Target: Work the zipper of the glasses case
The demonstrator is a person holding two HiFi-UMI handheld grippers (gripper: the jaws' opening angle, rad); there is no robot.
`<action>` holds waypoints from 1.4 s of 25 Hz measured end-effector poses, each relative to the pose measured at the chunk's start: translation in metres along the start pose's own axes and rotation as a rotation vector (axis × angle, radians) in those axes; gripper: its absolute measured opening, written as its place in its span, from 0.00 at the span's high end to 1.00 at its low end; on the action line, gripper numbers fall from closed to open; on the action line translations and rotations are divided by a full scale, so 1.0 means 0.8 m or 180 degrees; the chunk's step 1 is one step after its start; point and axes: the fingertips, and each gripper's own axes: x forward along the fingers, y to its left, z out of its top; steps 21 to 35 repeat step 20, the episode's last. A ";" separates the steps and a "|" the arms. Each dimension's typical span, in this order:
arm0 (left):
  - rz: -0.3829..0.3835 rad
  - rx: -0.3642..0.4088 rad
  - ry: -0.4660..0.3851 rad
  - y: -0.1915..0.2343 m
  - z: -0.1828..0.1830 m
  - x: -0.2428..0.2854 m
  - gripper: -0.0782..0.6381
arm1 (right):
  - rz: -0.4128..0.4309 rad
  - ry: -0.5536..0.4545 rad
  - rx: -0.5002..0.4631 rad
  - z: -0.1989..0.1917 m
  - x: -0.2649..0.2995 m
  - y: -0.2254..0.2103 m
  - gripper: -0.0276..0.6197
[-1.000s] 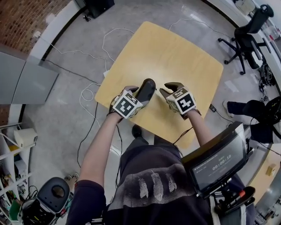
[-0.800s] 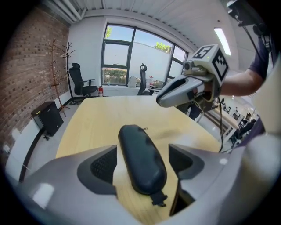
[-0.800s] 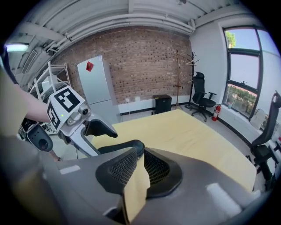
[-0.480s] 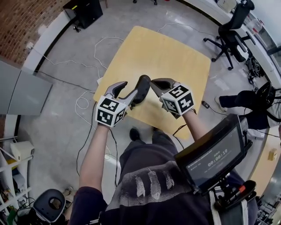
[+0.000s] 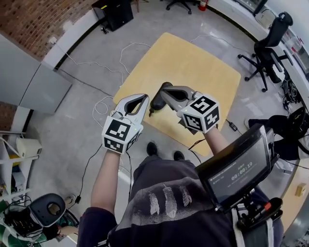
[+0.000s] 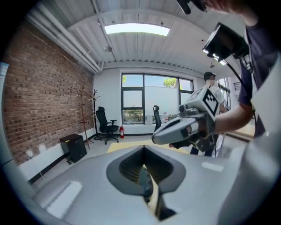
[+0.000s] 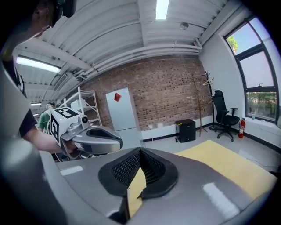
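The dark oblong glasses case [image 5: 157, 99] lies on the yellow table [image 5: 193, 67] near its front left edge, partly hidden behind my right gripper. Both grippers hang in the air above it, apart from it. My left gripper [image 5: 143, 98] has just been closing and now stands shut with nothing between its jaws [image 6: 145, 173]. My right gripper [image 5: 164, 90] is also shut and empty [image 7: 137, 176]. Each gripper view shows the other gripper beside it: the right gripper [image 6: 160, 137] and the left gripper [image 7: 115, 143]. Neither gripper view shows the case.
Cables [image 5: 104, 103] trail over the grey floor left of the table. A black office chair [image 5: 270, 43] stands at the right, a black box [image 5: 116, 12] by the brick wall. A screen [image 5: 239, 169] hangs at the person's chest.
Both grippers have lifted away from the case on the table. The right jaws shut first, then the left jaws shut. The case stayed on the table.
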 end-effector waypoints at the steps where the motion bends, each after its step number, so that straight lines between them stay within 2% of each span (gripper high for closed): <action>1: 0.0040 0.0003 -0.0040 -0.008 0.009 -0.009 0.89 | 0.0067 -0.0057 -0.0024 0.005 -0.007 0.008 0.95; 5: 0.0244 0.0086 -0.0217 -0.055 0.047 -0.046 0.89 | 0.0386 -0.0279 -0.0112 0.021 -0.046 0.046 0.95; 9: 0.0465 0.0151 -0.0329 -0.121 0.064 -0.085 0.89 | 0.0682 -0.0422 -0.0161 0.012 -0.094 0.091 0.95; 13: 0.0717 0.0164 -0.0329 -0.172 0.078 -0.105 0.89 | 0.0948 -0.0481 -0.0187 0.007 -0.133 0.110 0.95; 16: 0.0886 0.0104 -0.0312 -0.195 0.080 -0.118 0.89 | 0.1092 -0.0488 -0.0324 0.006 -0.157 0.126 0.95; 20: 0.1035 -0.0007 -0.0338 -0.214 0.093 -0.127 0.89 | 0.1202 -0.0569 -0.0417 0.018 -0.188 0.134 0.95; 35: 0.1035 -0.0007 -0.0338 -0.214 0.093 -0.127 0.89 | 0.1202 -0.0569 -0.0417 0.018 -0.188 0.134 0.95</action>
